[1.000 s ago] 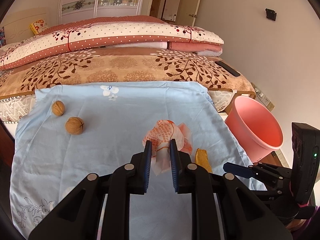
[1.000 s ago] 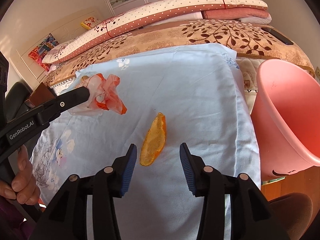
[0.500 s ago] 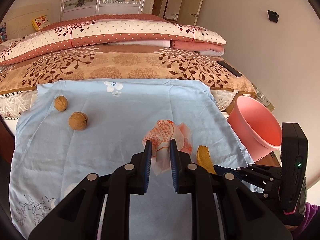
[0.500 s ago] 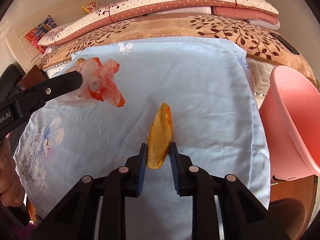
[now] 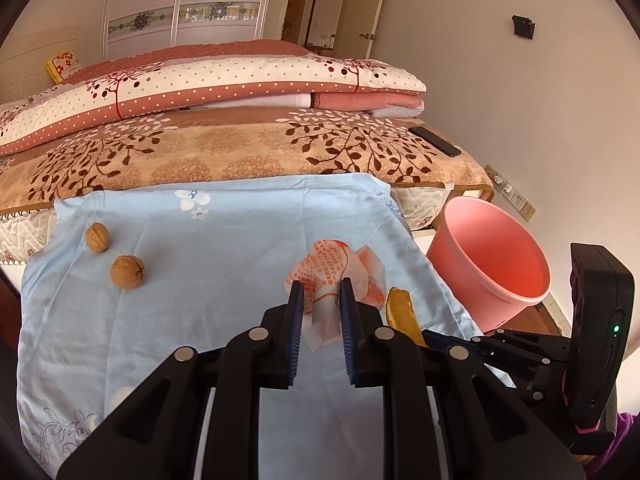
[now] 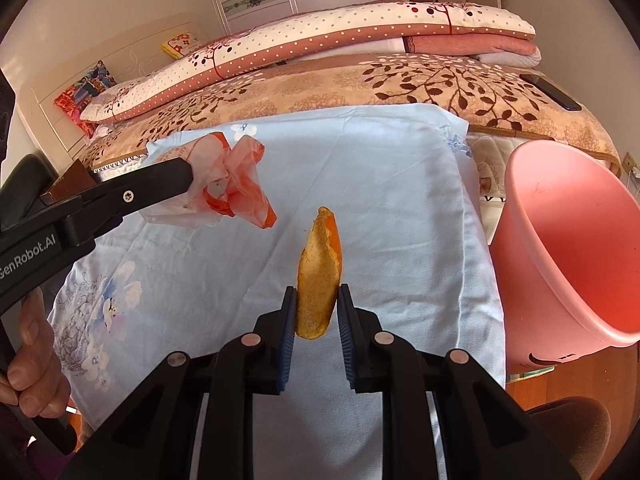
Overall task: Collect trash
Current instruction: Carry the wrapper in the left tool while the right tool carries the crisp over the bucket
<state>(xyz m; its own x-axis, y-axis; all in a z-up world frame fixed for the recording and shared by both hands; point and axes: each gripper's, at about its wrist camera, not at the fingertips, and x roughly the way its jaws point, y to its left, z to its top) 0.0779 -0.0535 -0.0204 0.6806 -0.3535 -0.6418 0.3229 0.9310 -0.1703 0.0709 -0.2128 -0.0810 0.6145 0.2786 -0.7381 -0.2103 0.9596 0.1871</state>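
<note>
Lifted since a moment ago, the orange peel (image 6: pixel 319 276) now hangs above the blue sheet (image 6: pixel 400 200), pinched in my right gripper (image 6: pixel 317 312), whose fingers (image 6: pixel 289 320) press its lower half. My left gripper (image 5: pixel 320 304) still clamps the crumpled orange-and-white wrapper (image 5: pixel 328 272) off the sheet. Beside the bed stands the pink bin (image 6: pixel 568 248), to my right. Two walnuts (image 5: pixel 127 272) lie on the sheet's far left.
</note>
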